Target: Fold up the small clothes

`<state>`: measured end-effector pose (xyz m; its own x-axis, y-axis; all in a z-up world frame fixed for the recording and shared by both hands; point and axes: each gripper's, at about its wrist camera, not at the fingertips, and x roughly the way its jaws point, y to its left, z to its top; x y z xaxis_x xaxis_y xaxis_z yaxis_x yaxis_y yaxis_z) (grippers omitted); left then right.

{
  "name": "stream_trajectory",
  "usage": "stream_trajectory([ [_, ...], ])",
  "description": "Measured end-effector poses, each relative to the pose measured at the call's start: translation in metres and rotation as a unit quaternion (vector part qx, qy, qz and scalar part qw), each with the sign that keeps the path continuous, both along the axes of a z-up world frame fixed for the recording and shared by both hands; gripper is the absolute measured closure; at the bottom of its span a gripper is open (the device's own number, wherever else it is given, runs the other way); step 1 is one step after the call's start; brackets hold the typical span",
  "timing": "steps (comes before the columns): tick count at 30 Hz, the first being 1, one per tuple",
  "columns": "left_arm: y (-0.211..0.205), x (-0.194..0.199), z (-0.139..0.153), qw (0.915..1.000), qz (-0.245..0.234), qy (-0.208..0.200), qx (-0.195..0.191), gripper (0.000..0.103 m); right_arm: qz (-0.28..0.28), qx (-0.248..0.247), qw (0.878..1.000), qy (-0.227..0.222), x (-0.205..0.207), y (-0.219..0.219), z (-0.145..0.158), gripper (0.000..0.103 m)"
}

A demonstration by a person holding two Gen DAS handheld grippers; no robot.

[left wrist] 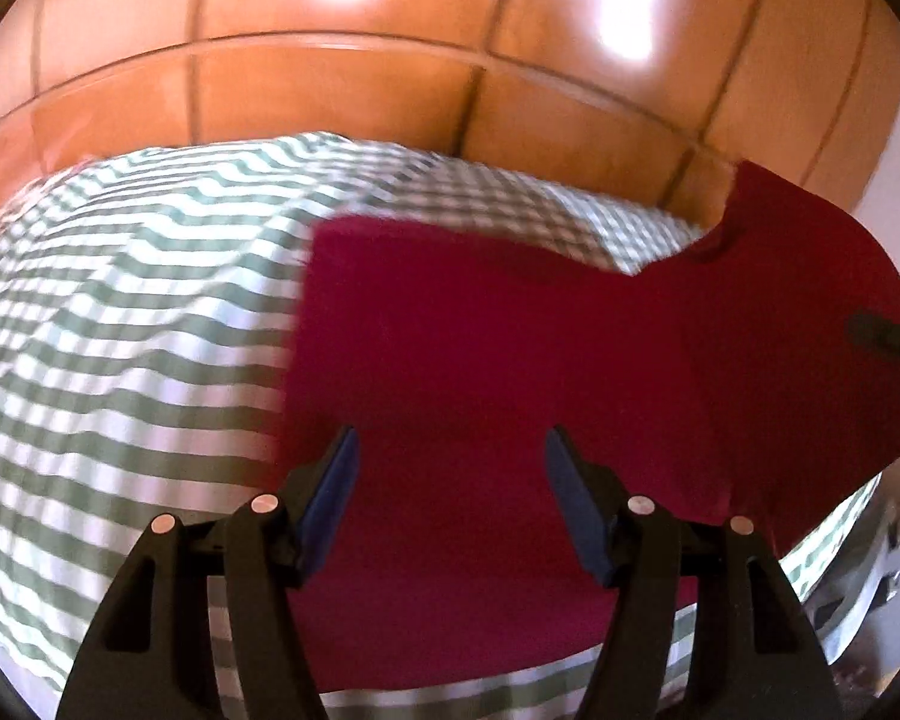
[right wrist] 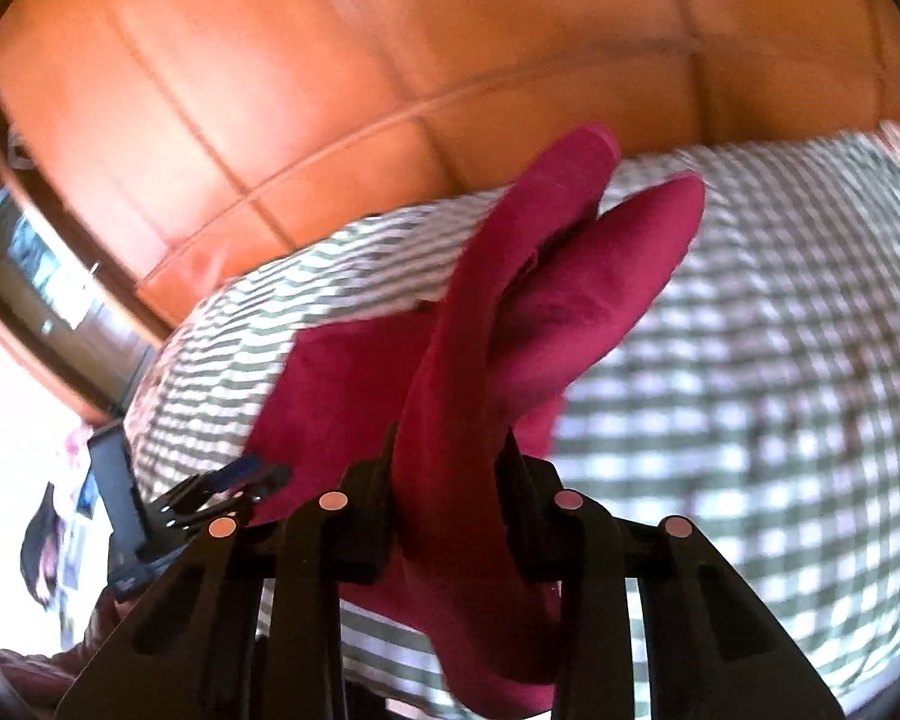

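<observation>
The right gripper (right wrist: 450, 450) has its jaws pinched on the red cloth (left wrist: 480, 348), lifted off the checked bed (left wrist: 120, 312). The left gripper (left wrist: 450, 462) has its jaws wide apart over the cloth, holding nothing.

Between the jaws, the red garment (right wrist: 450, 396) is soft matt cloth. Below them lies woven green-checked bedsheet (left wrist: 120, 312); beyond, the headboard (left wrist: 342, 84) looks like glossy stitched orange leather.
</observation>
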<state>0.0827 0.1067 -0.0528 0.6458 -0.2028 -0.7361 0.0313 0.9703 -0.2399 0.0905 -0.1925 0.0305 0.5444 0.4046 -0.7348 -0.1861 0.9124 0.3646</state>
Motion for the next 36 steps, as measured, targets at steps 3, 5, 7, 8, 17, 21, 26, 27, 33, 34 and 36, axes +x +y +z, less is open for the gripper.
stream_trajectory([
  [3,0.035,-0.007,0.008,0.9994,0.029,-0.005,-0.018,0.039,0.038,-0.009,0.999,-0.002,0.015,0.047,0.009,0.075],
  [5,0.056,-0.012,0.009,0.9984,0.056,-0.005,-0.007,0.039,0.061,-0.017,0.998,-0.001,0.024,0.077,0.009,0.075],
  [7,0.073,-0.016,0.007,0.9972,0.075,-0.003,0.003,0.039,0.094,-0.033,0.995,0.003,0.032,0.116,0.001,0.075],
  [8,0.079,-0.017,0.006,0.9964,0.084,0.001,0.004,0.039,0.102,-0.037,0.994,0.007,0.033,0.128,-0.004,0.075],
  [17,0.114,-0.023,0.001,0.9899,0.09,0.024,-0.106,0.039,0.183,-0.082,0.979,0.032,0.029,0.203,-0.052,0.07],
  [21,0.109,-0.016,0.004,0.98,0.068,0.033,-0.184,0.034,0.233,0.022,0.972,0.016,0.015,0.187,-0.036,0.042],
  [26,0.102,0.005,0.001,0.9676,0.043,0.054,-0.243,0.029,0.194,0.037,0.98,-0.023,-0.01,0.13,-0.015,0.032],
  [27,0.1,0.01,0.0,0.9666,0.041,0.059,-0.246,0.029,0.18,0.025,0.983,-0.025,-0.016,0.112,-0.016,0.032],
  [33,0.075,0.042,-0.016,0.9578,0.012,0.116,-0.263,0.029,0.11,-0.019,0.994,-0.012,-0.039,0.045,-0.034,0.032],
  [34,0.071,0.048,-0.019,0.957,0.008,0.124,-0.262,0.031,0.105,-0.019,0.994,-0.011,-0.04,0.044,-0.037,0.032],
  [36,0.065,0.057,-0.021,0.9595,0.008,0.134,-0.247,0.041,0.107,-0.019,0.994,-0.014,-0.041,0.046,-0.038,0.032],
])
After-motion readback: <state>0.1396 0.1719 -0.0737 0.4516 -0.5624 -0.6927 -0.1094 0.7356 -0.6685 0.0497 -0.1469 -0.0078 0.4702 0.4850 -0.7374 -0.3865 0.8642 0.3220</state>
